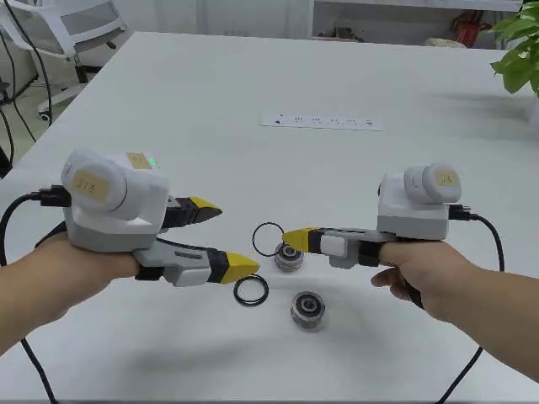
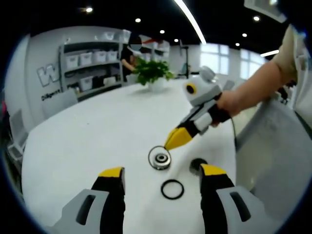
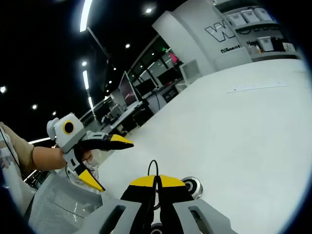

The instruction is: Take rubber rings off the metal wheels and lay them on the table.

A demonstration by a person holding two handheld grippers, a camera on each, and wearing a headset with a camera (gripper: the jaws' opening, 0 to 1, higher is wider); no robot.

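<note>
Lower centre, your right tool point(image 1: 293, 240) seems clamped on a rubber ring point(image 1: 268, 224) beside a wheel point(image 1: 289, 257); left tool point(image 1: 232, 237) gapes wide near a loose ring point(image 1: 239, 291).

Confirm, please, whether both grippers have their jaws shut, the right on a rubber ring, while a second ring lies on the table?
Not quite: the left gripper has its jaws open, as the left gripper view shows. The right gripper is shut on a rubber ring, and a second ring lies on the table.
</note>
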